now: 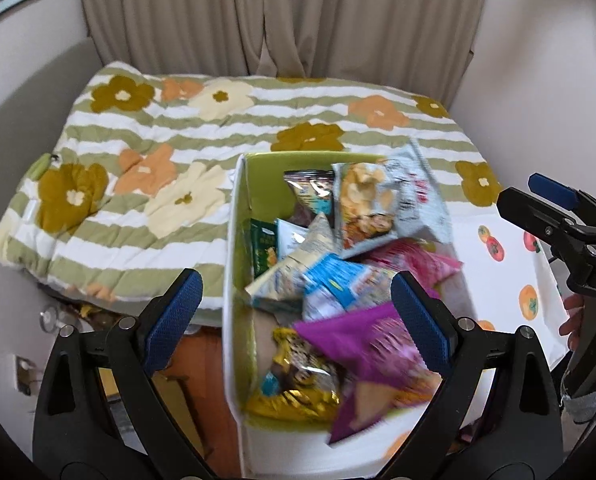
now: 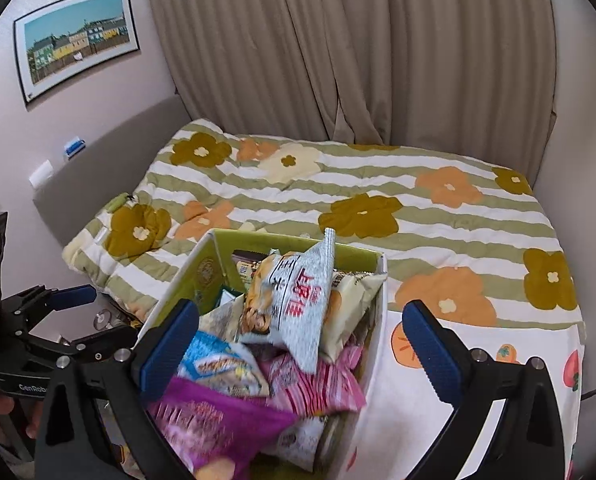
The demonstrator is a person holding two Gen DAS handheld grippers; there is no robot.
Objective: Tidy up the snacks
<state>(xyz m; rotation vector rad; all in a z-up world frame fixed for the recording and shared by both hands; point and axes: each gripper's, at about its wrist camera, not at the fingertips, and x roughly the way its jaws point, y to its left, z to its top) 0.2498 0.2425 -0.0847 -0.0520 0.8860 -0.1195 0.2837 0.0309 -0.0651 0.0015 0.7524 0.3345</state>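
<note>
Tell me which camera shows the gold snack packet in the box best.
The left wrist view. The gold snack packet lies exposed at the near end of the box, beside the purple bag. In the right wrist view I cannot pick it out; other packets cover that area.

Home bedroom, bed with flowered striped quilt (image 2: 337, 200), beige curtains (image 2: 337, 40), framed picture (image 2: 76, 40) on wall
</note>
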